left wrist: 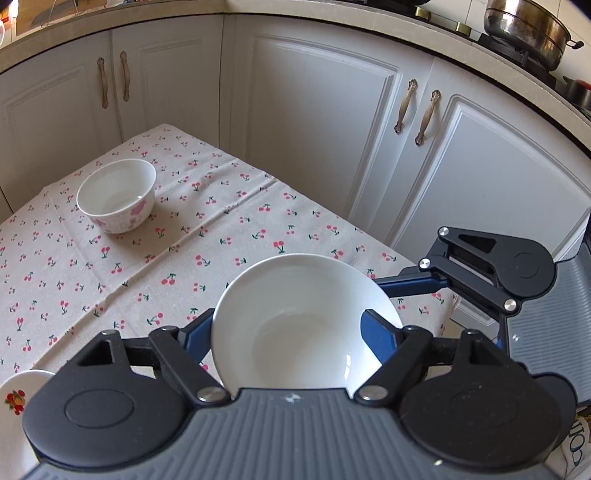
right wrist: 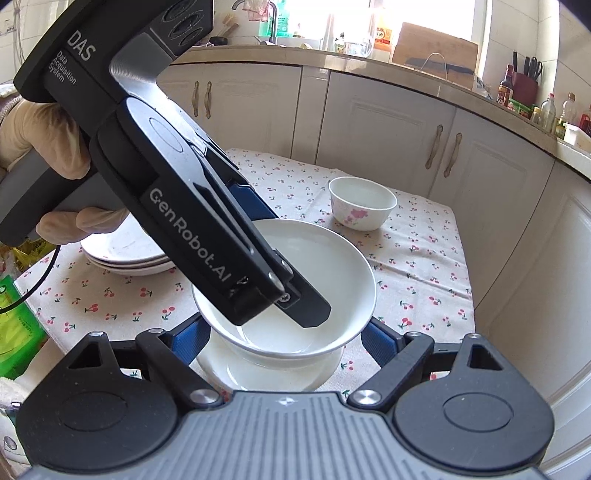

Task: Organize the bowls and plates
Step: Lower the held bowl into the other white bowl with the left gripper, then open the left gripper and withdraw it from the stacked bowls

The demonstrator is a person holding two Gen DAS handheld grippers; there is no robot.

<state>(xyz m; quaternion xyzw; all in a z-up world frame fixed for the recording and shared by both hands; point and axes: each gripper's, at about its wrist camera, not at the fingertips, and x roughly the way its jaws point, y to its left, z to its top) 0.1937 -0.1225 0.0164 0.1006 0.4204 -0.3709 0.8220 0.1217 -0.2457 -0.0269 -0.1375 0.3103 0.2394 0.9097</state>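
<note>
A plain white bowl [left wrist: 295, 325] [right wrist: 306, 266] hangs tilted over the cherry-print tablecloth [left wrist: 110, 280]. My left gripper [left wrist: 286, 332] is shut on its wall. In the right wrist view one of its fingers [right wrist: 310, 310] lies inside the bowl and the other is behind the rim. My right gripper [right wrist: 286, 343] is shut on the same bowl from the sides, just under the rim. Right below the bowl sits another white dish [right wrist: 269, 376]; whether they touch I cannot tell. A small flowered bowl [left wrist: 116, 195] [right wrist: 362, 203] stands at the far end of the table.
A stack of white plates [right wrist: 125, 254] lies behind the left gripper, which a gloved hand [right wrist: 44, 136] holds. A fruit-print plate [left wrist: 14, 406] shows at the near left edge. White cabinets [left wrist: 314, 129] close in behind the table, and a steel pot [left wrist: 528, 33] stands on the stove.
</note>
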